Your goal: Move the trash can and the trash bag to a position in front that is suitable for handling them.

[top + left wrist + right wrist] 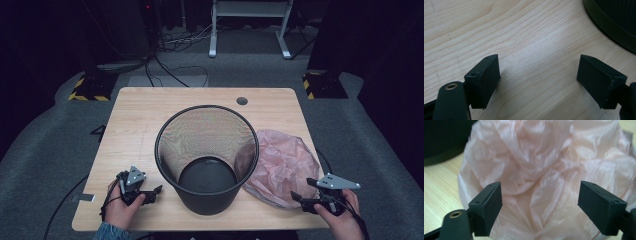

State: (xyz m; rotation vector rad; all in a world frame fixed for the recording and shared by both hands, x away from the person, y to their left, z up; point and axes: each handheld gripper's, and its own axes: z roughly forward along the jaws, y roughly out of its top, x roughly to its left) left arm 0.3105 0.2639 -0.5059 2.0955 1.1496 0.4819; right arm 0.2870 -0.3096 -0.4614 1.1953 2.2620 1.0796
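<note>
A black wire-mesh waste bin [206, 155] stands upright in the middle of the wooden table [140, 110]. A crumpled pink plastic bag [285, 165] lies against the bin's right side. My right gripper [302, 200] is at the bag's near edge, pointing left at it. In the right gripper view the bag [541, 170] spreads behind the wide open jaws and nothing is pinched. My left gripper [152, 192] rests near the front left of the bin, open. In the left gripper view its jaws stand wide over bare wood, with the bin's base rim [609, 22] at the upper right.
A round cable hole [242, 101] sits near the table's far edge. Grey carpet surrounds the table, with cables and a white frame's legs [250, 30] beyond it. Black stands with yellow-striped bases [90, 87] flank the far corners.
</note>
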